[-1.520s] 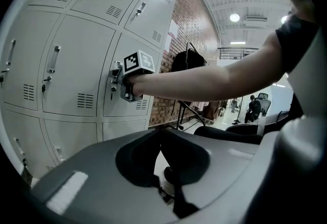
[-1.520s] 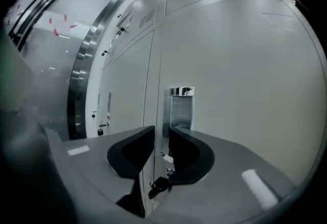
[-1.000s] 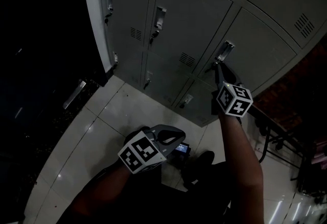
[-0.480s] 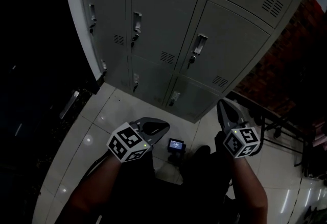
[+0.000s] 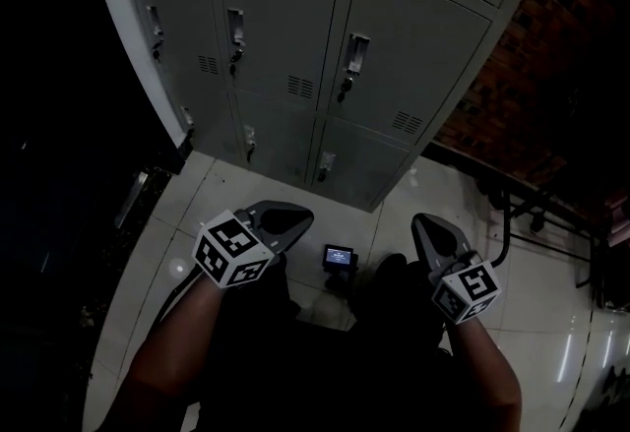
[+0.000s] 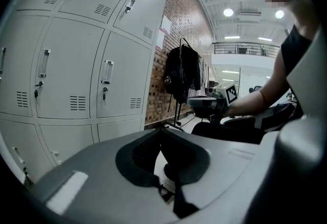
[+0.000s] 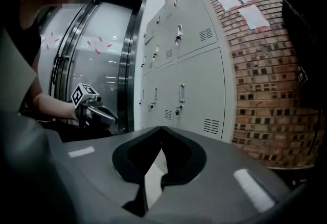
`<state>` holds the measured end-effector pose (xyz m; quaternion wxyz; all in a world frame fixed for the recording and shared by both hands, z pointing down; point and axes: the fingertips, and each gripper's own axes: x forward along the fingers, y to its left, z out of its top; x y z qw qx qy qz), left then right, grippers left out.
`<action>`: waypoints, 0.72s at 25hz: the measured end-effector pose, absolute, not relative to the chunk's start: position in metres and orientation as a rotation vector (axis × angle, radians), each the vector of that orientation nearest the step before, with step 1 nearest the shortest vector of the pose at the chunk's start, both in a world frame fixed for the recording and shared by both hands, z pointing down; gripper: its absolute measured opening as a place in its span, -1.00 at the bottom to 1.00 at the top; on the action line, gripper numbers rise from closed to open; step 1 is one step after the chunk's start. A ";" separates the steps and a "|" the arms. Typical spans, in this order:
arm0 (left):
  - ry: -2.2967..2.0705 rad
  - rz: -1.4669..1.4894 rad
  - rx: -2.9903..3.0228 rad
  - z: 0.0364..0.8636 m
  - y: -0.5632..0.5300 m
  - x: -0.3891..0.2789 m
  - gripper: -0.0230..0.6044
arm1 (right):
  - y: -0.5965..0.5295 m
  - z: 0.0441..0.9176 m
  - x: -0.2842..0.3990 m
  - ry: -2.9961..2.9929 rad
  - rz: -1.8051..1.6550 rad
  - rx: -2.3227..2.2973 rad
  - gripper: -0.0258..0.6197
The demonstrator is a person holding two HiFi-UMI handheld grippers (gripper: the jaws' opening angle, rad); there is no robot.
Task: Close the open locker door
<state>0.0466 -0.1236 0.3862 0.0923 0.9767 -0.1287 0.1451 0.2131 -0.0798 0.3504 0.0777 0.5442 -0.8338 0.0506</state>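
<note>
The grey locker bank (image 5: 295, 17) fills the top of the head view, and every door I can see lies flush and closed. That includes the right-hand door (image 5: 413, 46) with its handle (image 5: 356, 52). Both grippers hang low over the tiled floor, well away from the lockers. My left gripper (image 5: 298, 216) is shut with nothing in it; its tips (image 6: 162, 129) meet in its own view. My right gripper (image 5: 425, 222) is shut and empty as well, its tips (image 7: 162, 128) together and pointing toward the locker bank (image 7: 194, 80).
A brick wall (image 5: 512, 76) runs to the right of the lockers, with a dark metal rack (image 5: 522, 214) at its foot and a black bag (image 6: 181, 72) hanging there. A small lit device (image 5: 340, 256) lies on the floor between the grippers. Glass doors (image 7: 97, 59) stand left of the lockers.
My right gripper has left the handle of the right-hand locker door and dropped back toward me. The left gripper has hardly moved. The lockers now sit further off.
</note>
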 end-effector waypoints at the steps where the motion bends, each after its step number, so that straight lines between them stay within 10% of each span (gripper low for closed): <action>1: -0.382 0.430 2.902 0.385 -0.124 0.048 -0.89 | -0.079 0.352 0.212 -2.504 0.148 1.616 -0.91; 18: -0.362 0.456 2.908 0.387 -0.120 0.058 -0.89 | -0.071 0.360 0.206 -2.662 0.283 1.511 -0.92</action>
